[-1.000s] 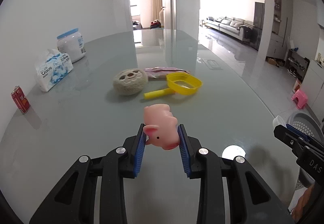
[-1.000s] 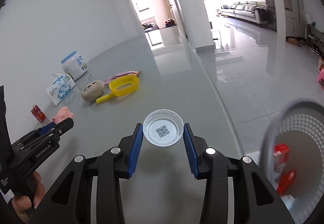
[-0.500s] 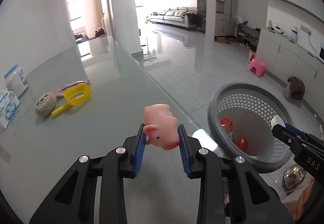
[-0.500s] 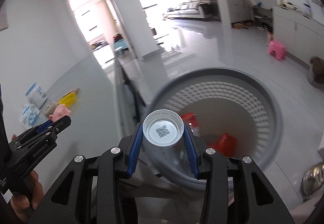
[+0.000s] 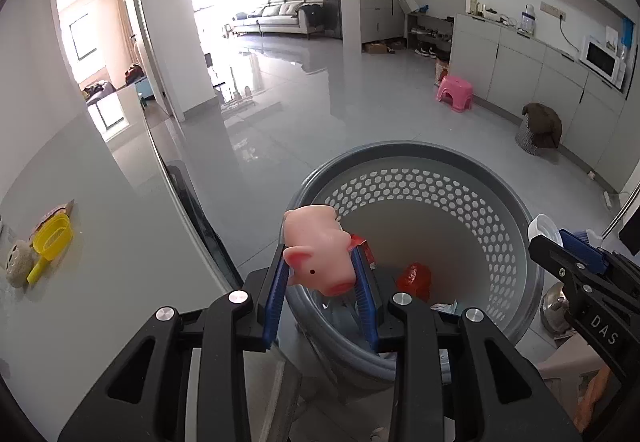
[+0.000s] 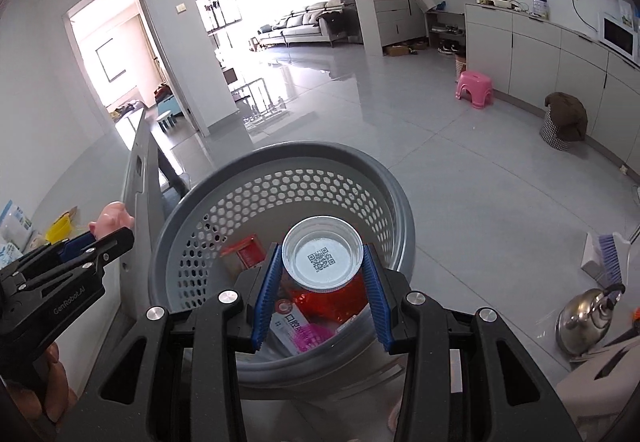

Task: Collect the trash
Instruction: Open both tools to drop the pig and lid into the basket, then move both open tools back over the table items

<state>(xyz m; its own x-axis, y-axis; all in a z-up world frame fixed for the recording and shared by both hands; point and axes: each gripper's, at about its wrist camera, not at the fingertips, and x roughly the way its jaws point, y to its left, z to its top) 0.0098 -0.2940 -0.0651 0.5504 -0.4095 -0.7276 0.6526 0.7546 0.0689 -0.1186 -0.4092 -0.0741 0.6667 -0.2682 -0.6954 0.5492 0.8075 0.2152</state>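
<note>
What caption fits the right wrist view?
Right gripper holds a clear plastic cup over the grey perforated basket.

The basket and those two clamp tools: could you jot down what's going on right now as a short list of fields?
left gripper: fingers shut on a pink pig toy, at the basket's near rim
right gripper: fingers shut on a clear plastic cup with a square code on its base, over the basket opening
basket: grey, perforated wall, standing on the floor beside the table
inside basket: red wrapper, small boxes
on table: yellow scoop
</note>
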